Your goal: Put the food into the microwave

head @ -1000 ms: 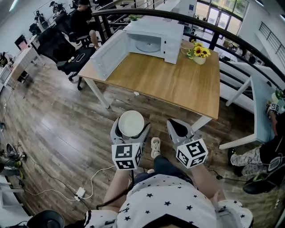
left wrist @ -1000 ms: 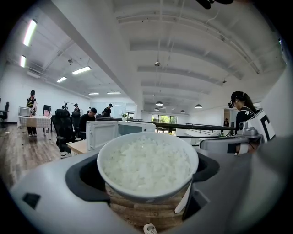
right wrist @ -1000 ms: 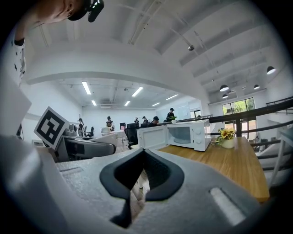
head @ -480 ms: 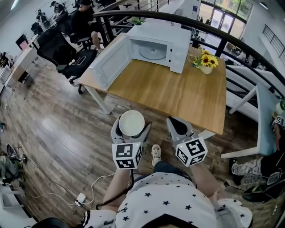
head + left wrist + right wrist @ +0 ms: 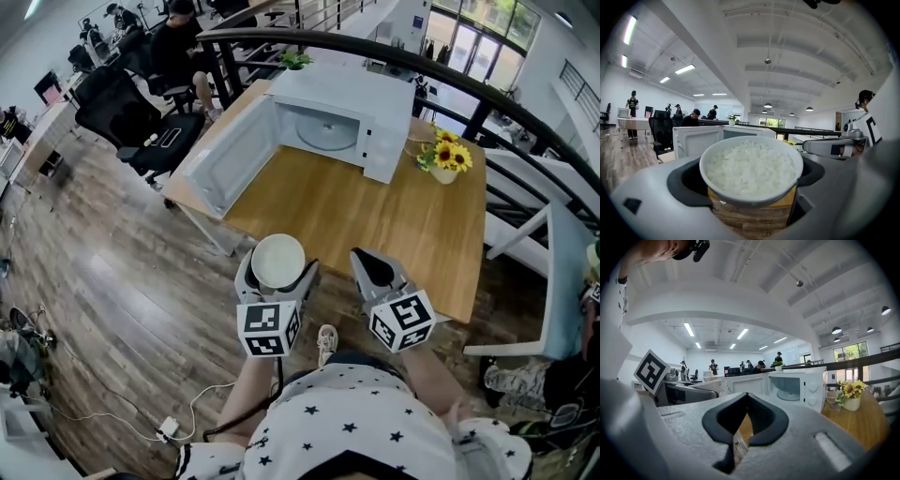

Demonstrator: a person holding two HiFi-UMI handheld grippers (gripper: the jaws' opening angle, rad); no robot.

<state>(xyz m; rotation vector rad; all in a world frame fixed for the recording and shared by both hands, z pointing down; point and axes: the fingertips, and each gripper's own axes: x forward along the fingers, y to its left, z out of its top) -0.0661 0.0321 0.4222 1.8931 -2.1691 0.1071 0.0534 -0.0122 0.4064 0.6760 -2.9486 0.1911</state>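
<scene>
Plainly, the bowl [image 5: 751,168] of rice sits pinched between the jaws of the left gripper [image 5: 276,274], whose curved black pads wrap its sides just under the rim. It hangs over the floor, short of the near edge of the table [image 5: 375,220] and well apart from the microwave [image 5: 349,112]. The microwave stands at the table's far side with its door [image 5: 228,155] swung wide to the left and its turntable [image 5: 328,132] bare. The right gripper [image 5: 373,270] is level beside the left one, jaws pressed together at the tips with nothing between them.

The bowl looks like smooth white ceramic, heaped nearly full, so it should feel fairly heavy and stiff, and would likely break if dropped. A glazed wall is probably slippery (the load can't be read from the pictures). The present hold across the widest part seems the right one, kept level so that no rice spills.
</scene>
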